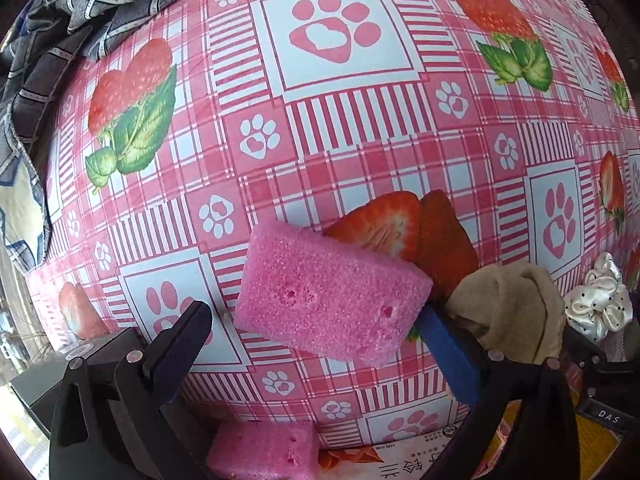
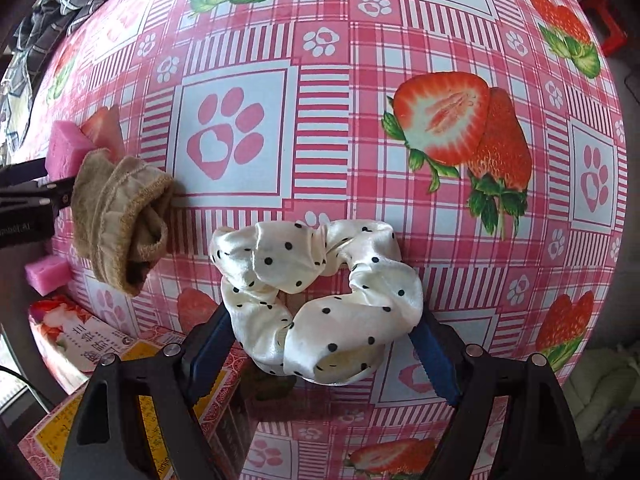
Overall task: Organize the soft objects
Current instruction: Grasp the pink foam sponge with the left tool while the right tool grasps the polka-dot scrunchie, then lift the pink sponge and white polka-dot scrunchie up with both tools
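"DAS" shows lower right — left gripper (image 1: pixel 316 320) spread around a porous pink sponge (image 1: pixel 330 294); right gripper (image 2: pixel 324 344) spread beside a dotted white scrunchie (image 2: pixel 320 300).

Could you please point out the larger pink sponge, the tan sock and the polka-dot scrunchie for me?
pink sponge (image 1: pixel 328 300), left wrist view, middle of its top face.
tan sock (image 2: pixel 120 220), right wrist view, its bunched middle.
polka-dot scrunchie (image 2: pixel 276 256), right wrist view, upper left fold.

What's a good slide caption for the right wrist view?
Right gripper straddles a polka-dot scrunchie on the strawberry tablecloth, tan cloth nearby.
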`<state>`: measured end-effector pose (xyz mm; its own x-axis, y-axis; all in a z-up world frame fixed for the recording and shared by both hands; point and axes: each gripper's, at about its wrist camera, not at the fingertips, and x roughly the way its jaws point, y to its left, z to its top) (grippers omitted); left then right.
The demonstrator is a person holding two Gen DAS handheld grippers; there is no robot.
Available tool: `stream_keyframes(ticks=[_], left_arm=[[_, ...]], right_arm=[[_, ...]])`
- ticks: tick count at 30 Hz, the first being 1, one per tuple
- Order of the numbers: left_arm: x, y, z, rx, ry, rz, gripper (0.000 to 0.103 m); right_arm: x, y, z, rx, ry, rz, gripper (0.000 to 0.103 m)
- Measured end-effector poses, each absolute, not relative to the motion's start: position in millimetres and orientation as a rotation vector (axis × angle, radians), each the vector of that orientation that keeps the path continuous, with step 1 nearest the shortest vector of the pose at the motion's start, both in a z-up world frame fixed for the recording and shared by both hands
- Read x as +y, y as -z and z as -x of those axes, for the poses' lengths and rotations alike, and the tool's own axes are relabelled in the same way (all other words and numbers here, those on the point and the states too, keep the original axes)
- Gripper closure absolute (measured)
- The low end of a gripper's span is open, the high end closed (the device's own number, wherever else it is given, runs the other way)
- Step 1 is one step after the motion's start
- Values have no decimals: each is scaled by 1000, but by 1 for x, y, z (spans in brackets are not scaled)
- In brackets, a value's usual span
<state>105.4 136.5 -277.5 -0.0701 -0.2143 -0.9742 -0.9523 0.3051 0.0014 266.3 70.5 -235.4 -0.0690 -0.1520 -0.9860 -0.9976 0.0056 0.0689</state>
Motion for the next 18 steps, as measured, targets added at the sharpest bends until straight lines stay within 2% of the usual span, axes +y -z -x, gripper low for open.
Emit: stream_keyframes(ticks=[1,2,4,6,7,11,18], left_arm=[[142,281,-102,1540,-885,1113,0],[141,279,-102,1551,-884,1092,0],[143,277,-109,1558,-874,1030,6],[140,271,-117,1538,-848,999,19],[139,268,-119,1523,-833,1000,29],[136,253,-129,1508,-880,897,30],[130,205,-119,1393,-966,905,30]], right_arm=[[68,235,-264,1345,-1171,1303,37],[67,233,-262,1322,-1166,1310,44],[63,228,-260,1322,-1180,1293,69],[60,224,-264,1361,-1190,1255,71],[58,221,-265,1360,-1190,1240,72],[54,204,-268,1368,-1220,1176,72],[45,169,-280,1386,-1245,1077,72]])
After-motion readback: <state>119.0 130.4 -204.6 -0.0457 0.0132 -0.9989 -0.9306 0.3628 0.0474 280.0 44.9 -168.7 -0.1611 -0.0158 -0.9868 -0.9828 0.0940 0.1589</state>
